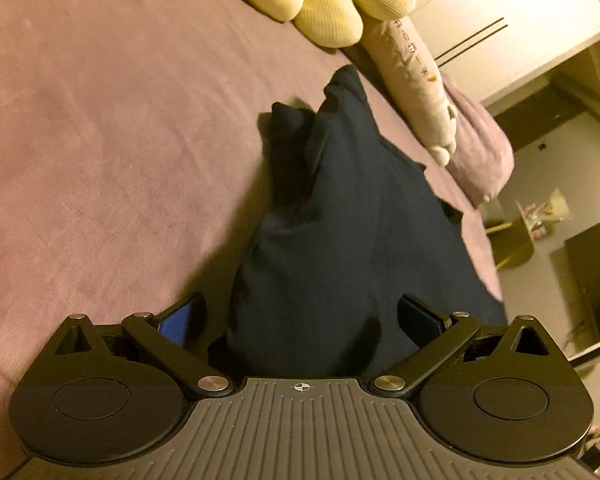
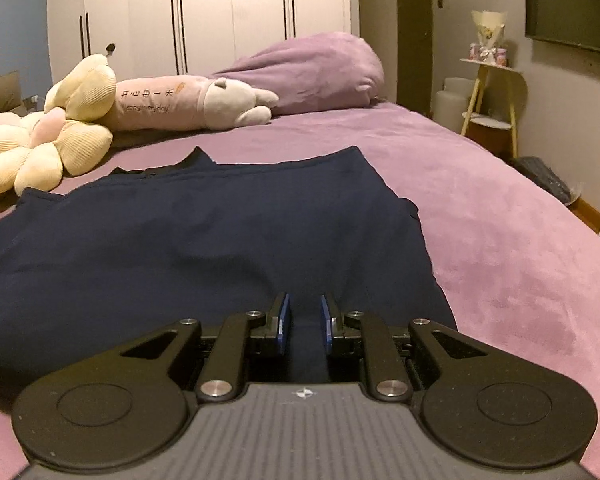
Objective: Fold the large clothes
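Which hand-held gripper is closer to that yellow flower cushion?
Probably left. The left hand-held gripper straddles the navy garment nearer the yellow flower cushion; the right hand-held gripper pinches its far side.

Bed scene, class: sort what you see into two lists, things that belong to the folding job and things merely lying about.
Belongs to the job:
- navy garment, spread on the purple bedspread
- left tongs, wide open
- right tongs, nearly closed, fabric between them

Just lying about:
- yellow flower plush
- long pink plush animal
- purple duvet heap
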The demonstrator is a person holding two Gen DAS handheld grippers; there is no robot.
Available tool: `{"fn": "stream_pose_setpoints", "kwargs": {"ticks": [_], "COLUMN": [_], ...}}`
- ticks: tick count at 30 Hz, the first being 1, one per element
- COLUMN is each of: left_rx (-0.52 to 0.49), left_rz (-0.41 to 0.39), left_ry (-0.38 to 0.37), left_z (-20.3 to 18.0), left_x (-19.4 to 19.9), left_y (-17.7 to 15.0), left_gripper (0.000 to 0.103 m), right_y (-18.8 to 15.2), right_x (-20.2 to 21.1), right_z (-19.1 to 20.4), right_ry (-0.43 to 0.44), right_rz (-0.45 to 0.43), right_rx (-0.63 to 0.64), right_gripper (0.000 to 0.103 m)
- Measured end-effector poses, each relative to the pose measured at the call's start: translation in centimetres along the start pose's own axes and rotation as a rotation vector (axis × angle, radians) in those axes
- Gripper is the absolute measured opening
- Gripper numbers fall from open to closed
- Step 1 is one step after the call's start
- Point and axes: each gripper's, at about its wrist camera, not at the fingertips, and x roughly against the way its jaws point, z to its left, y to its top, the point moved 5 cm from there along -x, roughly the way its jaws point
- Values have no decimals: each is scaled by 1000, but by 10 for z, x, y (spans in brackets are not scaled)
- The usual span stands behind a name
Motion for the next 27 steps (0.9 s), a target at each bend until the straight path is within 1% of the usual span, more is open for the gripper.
{"fn": "stream_pose_setpoints", "kwargs": {"ticks": [2,4,6,8,10,12,14,16,17,19,24,27], "left_rx": [3,20,44,79,98,96,81,78,75,66,65,68], "left_rz": [15,41,51,72,92,107,123,131,135,144,155,146], "left_ry": [-15,-41,-57,-71,-80,-90,-95,-99,-99,-92,-110,-127], "left_z": [0,1,4,8,11,10,5,3,2,2,0,-3], "left_x": [-5,-12,-19,-28,-37,-43,-48,-51,-53,-56,-56,-53], "left_y": [7,13,21,27,32,35,38,40,41,43,45,47], "left_gripper": [103,102,94,81,79,79,79,78,73,68,58,52], "right_y": [7,13,17,19,17,14,10,4,4,8,20,13], "right_x": [6,11,14,14,10,5,-1,-10,-16,-17,-12,-25], "right_z": [4,15,33,54,76,100,119,134,137,140,141,140], "right_ry": [38,81,134,193,235,273,281,255,242,241,238,234], "right_rz": [7,0,-2,4,24,49,58,78,92,91,53,92], "right_rx": [-34,-41,-26,-6,18,39,77,127,137,136,108,91], "right_gripper": [16,16,16,16,16,16,16,15,14,9,8,8]}}
